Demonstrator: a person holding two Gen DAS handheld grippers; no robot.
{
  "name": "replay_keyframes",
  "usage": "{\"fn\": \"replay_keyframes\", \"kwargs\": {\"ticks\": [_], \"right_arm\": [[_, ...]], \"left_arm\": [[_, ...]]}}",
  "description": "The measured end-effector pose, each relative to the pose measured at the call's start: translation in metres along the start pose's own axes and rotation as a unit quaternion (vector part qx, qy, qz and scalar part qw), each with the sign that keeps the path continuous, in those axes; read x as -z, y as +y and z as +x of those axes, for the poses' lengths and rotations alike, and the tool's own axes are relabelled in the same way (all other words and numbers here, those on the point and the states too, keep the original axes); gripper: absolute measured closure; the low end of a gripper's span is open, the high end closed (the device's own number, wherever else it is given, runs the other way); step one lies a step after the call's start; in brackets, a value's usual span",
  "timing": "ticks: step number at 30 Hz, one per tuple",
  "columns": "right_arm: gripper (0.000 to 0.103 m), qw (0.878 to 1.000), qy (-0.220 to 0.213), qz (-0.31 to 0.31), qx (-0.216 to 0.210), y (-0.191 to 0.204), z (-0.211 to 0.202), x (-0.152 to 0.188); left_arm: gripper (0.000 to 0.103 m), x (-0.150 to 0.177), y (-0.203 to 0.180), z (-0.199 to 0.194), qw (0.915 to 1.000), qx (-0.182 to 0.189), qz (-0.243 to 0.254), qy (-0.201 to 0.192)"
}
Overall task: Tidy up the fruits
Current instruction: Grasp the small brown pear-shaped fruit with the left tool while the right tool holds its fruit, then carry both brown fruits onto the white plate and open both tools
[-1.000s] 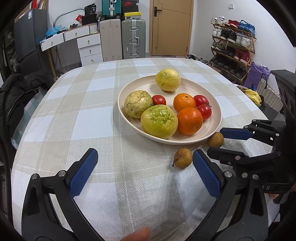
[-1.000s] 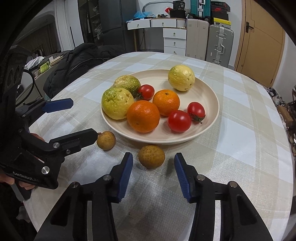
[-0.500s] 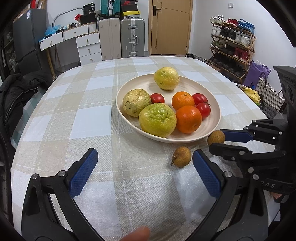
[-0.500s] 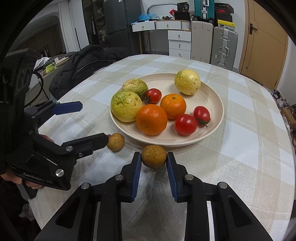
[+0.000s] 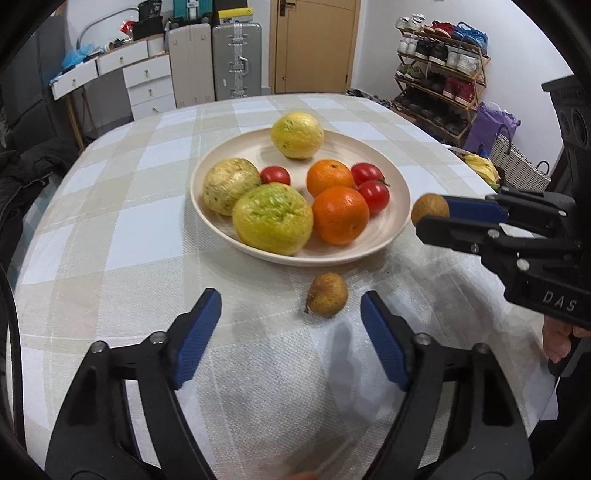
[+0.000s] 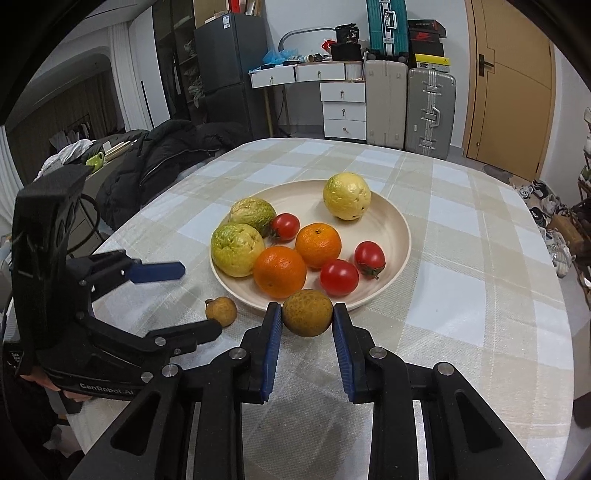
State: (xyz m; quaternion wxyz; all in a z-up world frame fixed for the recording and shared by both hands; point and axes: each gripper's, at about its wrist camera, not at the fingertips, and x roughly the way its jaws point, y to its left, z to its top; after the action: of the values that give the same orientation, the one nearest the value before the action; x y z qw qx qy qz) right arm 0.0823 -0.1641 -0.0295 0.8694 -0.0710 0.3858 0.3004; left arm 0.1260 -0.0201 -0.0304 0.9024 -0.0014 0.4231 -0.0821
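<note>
Longan (image 5: pixel 327 300) on bench (image 5: pixel 122 236) sits between closing, not-yet-touching left gripper (image 5: pixel 291 317) fingers, so centre before pinching; right view: right gripper (image 6: pixel 306 325) clenched on second longan (image 6: pixel 307 312), lift clear over plate (image 6: pixel 400 229) rim.

From where I stand, little can be read. The right gripper (image 5: pixel 430 218) carries raised grey letters "DAS" on its black body, seen from the left wrist view. The left gripper (image 6: pixel 184 299) has "GenRobot.AI" in pale print along its lower black frame. A small black box (image 6: pixel 347 34) on the far cabinet shows white digits, seemingly "36".
</note>
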Motion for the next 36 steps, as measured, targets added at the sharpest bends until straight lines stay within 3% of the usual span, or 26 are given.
{"fn": "replay_keyframes", "kwargs": {"ticks": [4,11,12,14,26,36], "right_arm": [[0.075,1.000,-0.002,0.000,-0.001,0.000,-0.001,0.000],[0.075,1.000,-0.003,0.000,0.000,0.000,-0.001,0.000],[0.075,1.000,-0.003,0.000,-0.001,0.000,-0.001,0.000],[0.075,1.000,-0.004,0.000,-0.001,0.000,-0.001,0.000],[0.075,1.000,-0.004,0.001,0.000,-0.002,-0.001,0.000],[0.075,1.000,-0.019,0.008,0.002,-0.006,-0.007,-0.002]], "left_arm": [[0.046,0.001,-0.005,0.006,0.9998,0.013,0.008,0.012],[0.061,0.000,-0.011,0.010,0.9993,0.030,0.015,0.018],[0.064,0.000,-0.012,0.010,0.9992,0.032,0.017,0.018],[0.082,0.000,-0.013,0.010,0.9990,0.037,0.020,0.018],[0.082,0.001,-0.017,0.001,0.9983,0.049,0.031,0.002],[0.082,-0.007,-0.014,-0.027,0.9973,0.049,0.024,-0.048]]}}
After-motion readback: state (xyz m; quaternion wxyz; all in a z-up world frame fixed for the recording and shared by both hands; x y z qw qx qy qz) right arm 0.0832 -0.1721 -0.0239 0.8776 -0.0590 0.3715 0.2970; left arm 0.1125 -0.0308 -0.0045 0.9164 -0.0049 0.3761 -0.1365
